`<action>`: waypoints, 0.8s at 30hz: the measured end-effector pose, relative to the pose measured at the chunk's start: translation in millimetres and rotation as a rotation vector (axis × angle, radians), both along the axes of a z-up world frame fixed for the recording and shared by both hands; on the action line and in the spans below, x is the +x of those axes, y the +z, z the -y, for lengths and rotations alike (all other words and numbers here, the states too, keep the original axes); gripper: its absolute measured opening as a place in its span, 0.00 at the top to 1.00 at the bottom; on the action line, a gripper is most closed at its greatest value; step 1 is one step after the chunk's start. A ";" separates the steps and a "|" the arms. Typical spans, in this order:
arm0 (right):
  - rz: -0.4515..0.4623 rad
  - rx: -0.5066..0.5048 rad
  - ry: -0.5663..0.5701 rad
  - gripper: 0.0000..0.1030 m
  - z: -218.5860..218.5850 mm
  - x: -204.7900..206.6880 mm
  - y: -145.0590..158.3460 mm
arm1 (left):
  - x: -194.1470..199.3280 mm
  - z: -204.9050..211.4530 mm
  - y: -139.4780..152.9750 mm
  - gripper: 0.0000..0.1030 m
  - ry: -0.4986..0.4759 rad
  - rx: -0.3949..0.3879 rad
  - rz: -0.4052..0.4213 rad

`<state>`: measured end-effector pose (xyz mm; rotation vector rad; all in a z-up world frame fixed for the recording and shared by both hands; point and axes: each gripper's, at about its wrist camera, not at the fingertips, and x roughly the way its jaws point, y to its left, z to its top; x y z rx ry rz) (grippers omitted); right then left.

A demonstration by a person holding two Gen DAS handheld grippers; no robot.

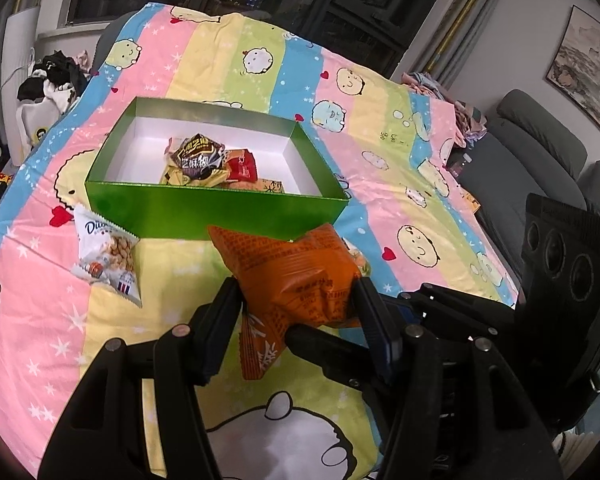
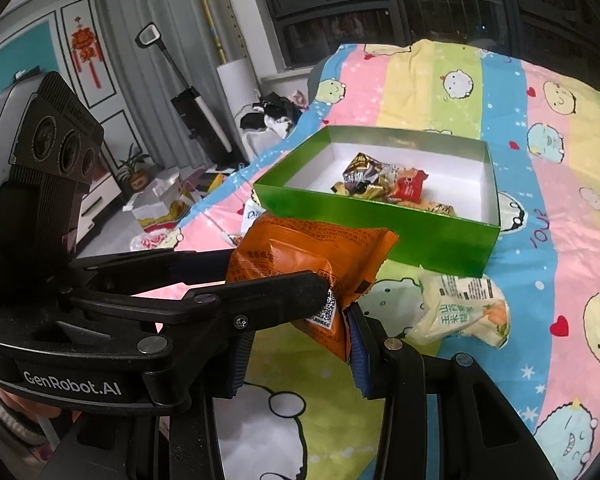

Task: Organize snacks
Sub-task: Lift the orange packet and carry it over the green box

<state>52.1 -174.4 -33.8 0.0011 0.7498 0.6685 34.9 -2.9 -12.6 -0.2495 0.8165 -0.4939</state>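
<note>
An orange snack packet [image 1: 296,276] hangs above the bed, in front of the green box [image 1: 204,210]. My left gripper [image 1: 298,308] is shut on its middle. My right gripper [image 2: 296,344] crosses in from the right, its fingers [image 1: 320,338] on either side of the packet's lower end [image 2: 328,320]; I cannot tell whether they pinch it. The green box [image 2: 440,240] holds several snack packets [image 1: 212,162]. A white nut packet [image 1: 108,256] lies left of the box front. A pale yellow packet [image 2: 464,308] lies on the sheet right of the orange one.
The bed is covered with a striped cartoon sheet [image 1: 380,168]. Clothes [image 1: 56,80] are piled off its far left corner. A grey sofa [image 1: 540,152] stands to the right. Bags and a potted plant [image 2: 136,176] sit on the floor.
</note>
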 end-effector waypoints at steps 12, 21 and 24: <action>0.020 -0.016 -0.016 0.58 -2.5 11.3 3.2 | 15.7 -0.9 2.0 0.43 -0.008 -0.019 0.015; 0.011 -0.031 -0.016 0.58 -8.1 17.3 -2.6 | 25.2 -6.6 -7.7 0.43 -0.004 -0.034 0.002; 0.006 -0.040 -0.011 0.58 -11.1 20.6 -5.6 | 27.9 -11.1 -12.3 0.43 0.001 -0.045 -0.002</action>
